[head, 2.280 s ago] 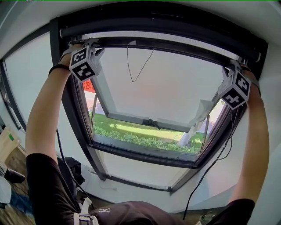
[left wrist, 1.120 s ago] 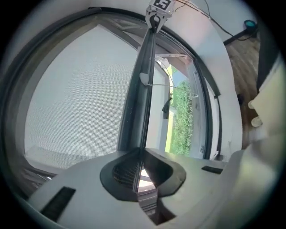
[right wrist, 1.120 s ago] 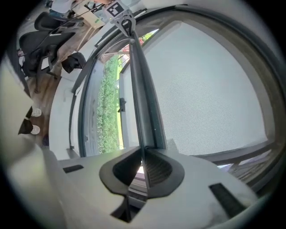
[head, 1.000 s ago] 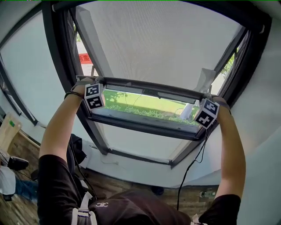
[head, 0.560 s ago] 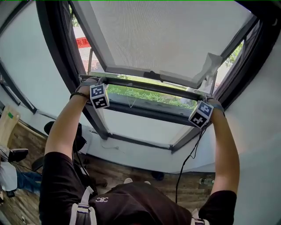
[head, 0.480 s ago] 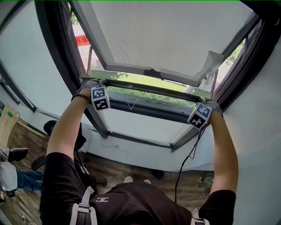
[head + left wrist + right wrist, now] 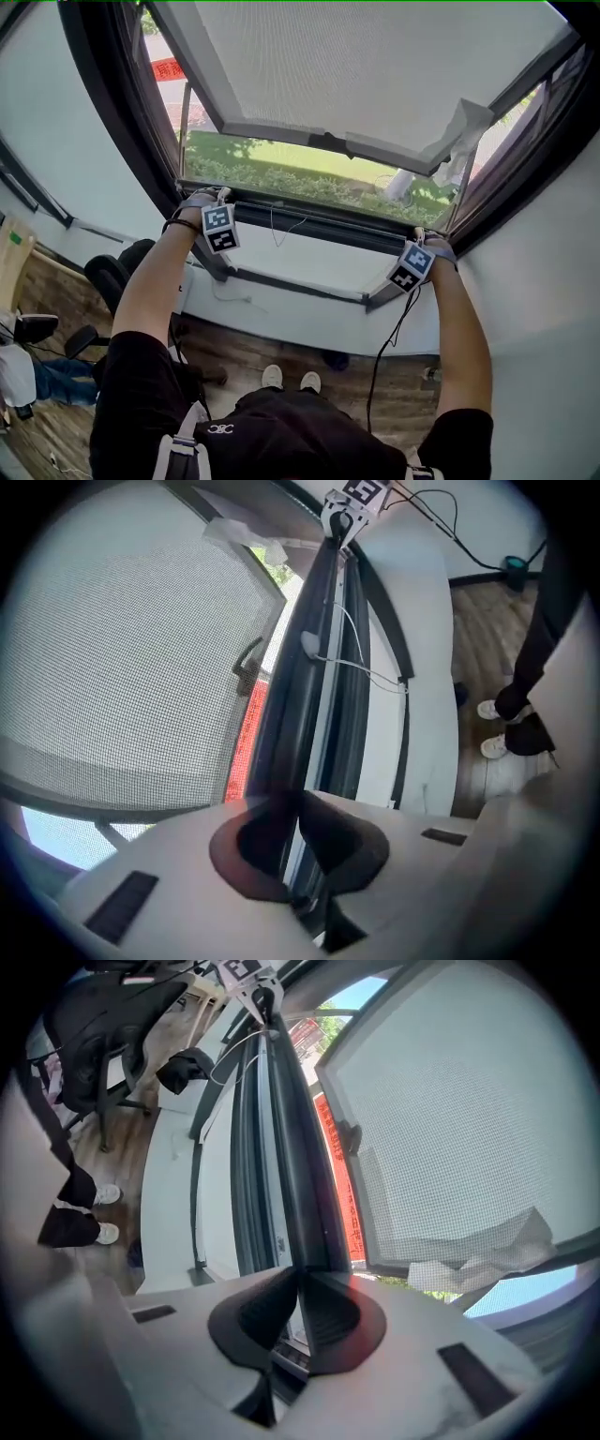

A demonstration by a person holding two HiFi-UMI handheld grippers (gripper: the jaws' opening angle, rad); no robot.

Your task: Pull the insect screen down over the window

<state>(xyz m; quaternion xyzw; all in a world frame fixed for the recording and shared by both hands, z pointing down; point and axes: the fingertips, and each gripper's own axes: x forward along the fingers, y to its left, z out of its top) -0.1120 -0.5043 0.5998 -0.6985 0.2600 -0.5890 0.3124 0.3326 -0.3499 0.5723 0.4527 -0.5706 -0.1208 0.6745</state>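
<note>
Low across the frame (image 7: pixel 112 103), the screen's bar (image 7: pixel 319 216) runs from side to side, near the frame's bottom edge; whether it touches that edge I cannot tell. The screen (image 7: pixel 356 66) stretches from the top of the head view down to the bar and covers the opening. Through it show the sash (image 7: pixel 328 141), tilted outward, grass (image 7: pixel 281 169) and a red strip (image 7: pixel 167 68).

The left gripper (image 7: pixel 216 199) holds the bar at its left end and the right gripper (image 7: pixel 419 242) holds it at its right end, with both arms stretched forward. In the left gripper view the jaws are nearly together, clamped on the dark bar (image 7: pixel 300 696). The bar runs away to the right gripper (image 7: pixel 349 497) at the far end, with the screen (image 7: pixel 122 649) to its left. In the right gripper view the jaws likewise pinch the bar (image 7: pixel 295 1166), with the left gripper (image 7: pixel 251 971) far off and the screen (image 7: pixel 469 1119) to the right.

A thin white cord (image 7: pixel 278 225) hangs from the bar's middle. Below, the person's white shoes (image 7: pixel 272 377) stand on a wood floor (image 7: pixel 234 347), with a dark chair (image 7: pixel 117 272) to the left.
</note>
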